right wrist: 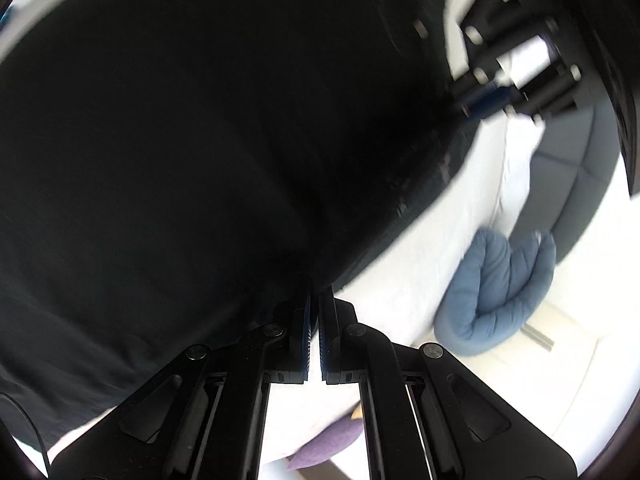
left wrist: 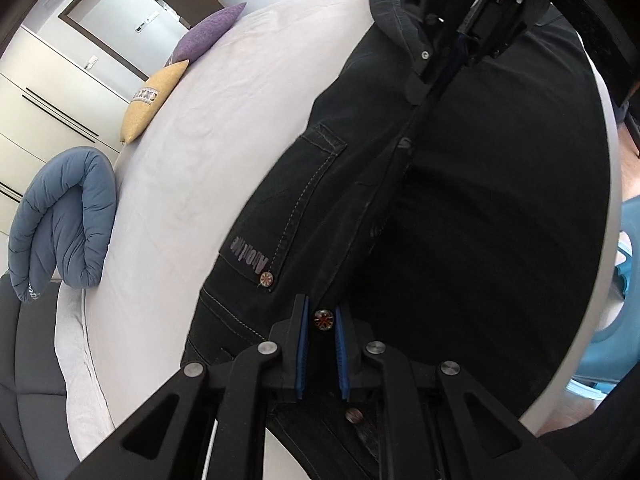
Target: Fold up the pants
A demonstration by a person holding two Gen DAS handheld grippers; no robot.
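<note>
Black pants (left wrist: 460,208) lie stretched across a white bed (left wrist: 192,152), with a stitched pocket and a metal rivet (left wrist: 266,279) showing. My left gripper (left wrist: 323,312) is shut on the waistband, its blue pads (left wrist: 305,336) either side of the waist button (left wrist: 323,319). My right gripper (right wrist: 314,300) is shut on the pants' dark fabric (right wrist: 200,140) at the other end; it shows in the left wrist view at the top (left wrist: 460,40). The left gripper shows blurred in the right wrist view (right wrist: 480,100).
A rolled blue duvet (left wrist: 60,220) lies at the bed's edge by a dark grey headboard (left wrist: 28,360). A yellow cushion (left wrist: 152,100) and a purple cushion (left wrist: 204,36) sit at the far side. White wardrobes (left wrist: 48,92) stand behind.
</note>
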